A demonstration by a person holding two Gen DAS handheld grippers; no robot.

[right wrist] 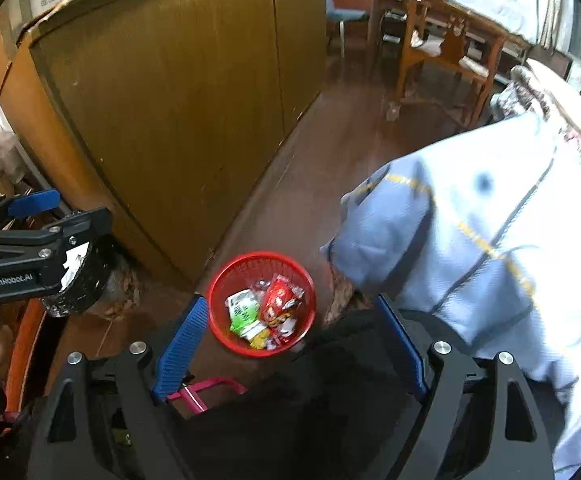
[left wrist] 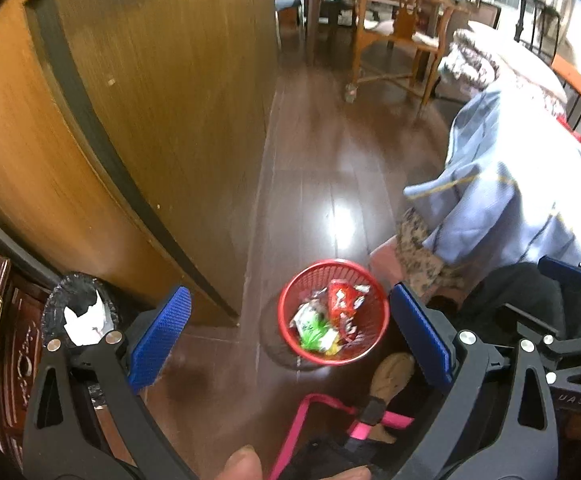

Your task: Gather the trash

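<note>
on the dark wooden floor (left wrist: 322,152), beside the tall brown cabinet (left wrist: 162,92) and the bed's blue blanket (right wrist: 470,232), stands the red mesh basket (right wrist: 221,280). inside it lie a red snack wrapper (right wrist: 279,300) and a green-and-white wrapper (right wrist: 243,312). my right hand-held gripper (right wrist: 290,340) gapes wide above it, holding nothing. my left hand-held gripper (left wrist: 290,328) is spread wide too, nothing between its blue pads.

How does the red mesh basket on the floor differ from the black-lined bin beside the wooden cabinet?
The red plastic mesh basket stands out on the open dark floor; the black-lined bin sits tucked against the wooden cabinet. The basket holds several colourful snack wrappers; the bin shows only crumpled white paper. The basket's wall is bare mesh; the bin has a black liner. Both are round, open-topped and hold trash.
</note>
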